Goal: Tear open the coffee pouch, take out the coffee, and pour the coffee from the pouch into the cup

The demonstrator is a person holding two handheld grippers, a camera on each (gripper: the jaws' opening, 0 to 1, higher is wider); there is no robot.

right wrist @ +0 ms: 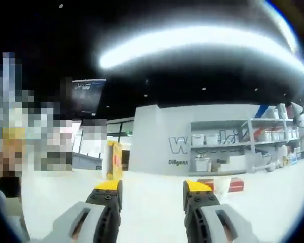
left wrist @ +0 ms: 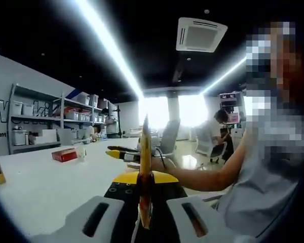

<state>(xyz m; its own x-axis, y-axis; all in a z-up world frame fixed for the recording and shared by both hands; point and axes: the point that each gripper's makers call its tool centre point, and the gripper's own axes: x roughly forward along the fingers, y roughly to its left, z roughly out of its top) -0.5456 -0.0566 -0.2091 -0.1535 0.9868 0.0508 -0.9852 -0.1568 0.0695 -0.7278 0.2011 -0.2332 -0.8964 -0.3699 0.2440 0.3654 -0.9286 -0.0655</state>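
My left gripper (left wrist: pixel 145 178) is shut on the coffee pouch (left wrist: pixel 145 147), a thin yellow-orange packet seen edge-on and rising upright between the jaws. Beyond it, over the white table (left wrist: pixel 45 187), a person's hand holds my right gripper (left wrist: pixel 119 153). In the right gripper view, my right gripper (right wrist: pixel 153 187) is open with nothing between its yellow-tipped jaws. The yellow and red pouch (right wrist: pixel 114 160) stands upright past the left jaw, and what holds it is hidden. A small clear cup (left wrist: pixel 81 152) stands on the table; it also appears as the cup (right wrist: pixel 221 185) in the right gripper view.
A red box (left wrist: pixel 64 155) lies beside the cup, also visible as the red box (right wrist: pixel 236 185). Shelving (left wrist: pixel 35 121) with white bins lines the far wall. The person's forearm (left wrist: pixel 202 177) reaches in from the right. Another person sits at a desk (left wrist: pixel 218 131) far back.
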